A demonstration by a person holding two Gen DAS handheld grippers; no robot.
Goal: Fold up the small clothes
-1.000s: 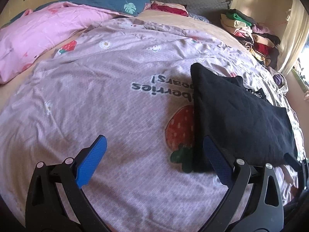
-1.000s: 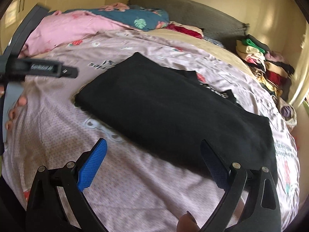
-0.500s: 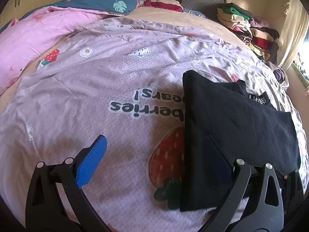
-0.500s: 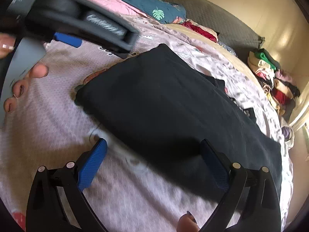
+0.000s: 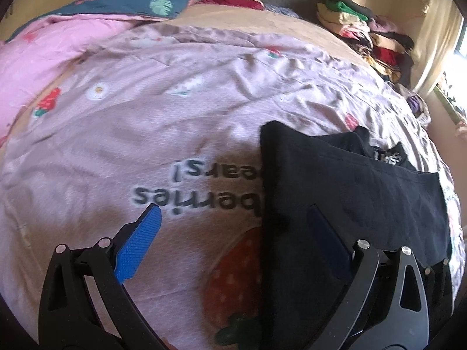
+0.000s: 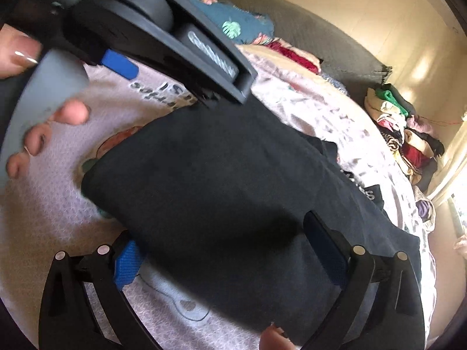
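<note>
A black garment (image 5: 350, 201) lies folded flat on the lilac strawberry-print quilt (image 5: 146, 122). In the left wrist view my left gripper (image 5: 233, 242) is open; its right finger hangs over the garment's left edge and its left finger over bare quilt. In the right wrist view the garment (image 6: 233, 186) fills the middle. My right gripper (image 6: 224, 253) is open and low over the garment's near edge, which covers part of its left pad. The left gripper's body (image 6: 163, 35) and the hand holding it show at upper left.
A pink duvet (image 5: 38, 49) and a blue leaf-print pillow (image 5: 151, 3) lie at the far left of the bed. A pile of mixed clothes (image 5: 364, 35) sits at the far right by the wall and curtain. The grey headboard (image 6: 306, 32) runs along the back.
Both grippers have moved in closer to the black garment. The right gripper has dropped lower to its near edge, and the left gripper now looms larger in the right wrist view.
</note>
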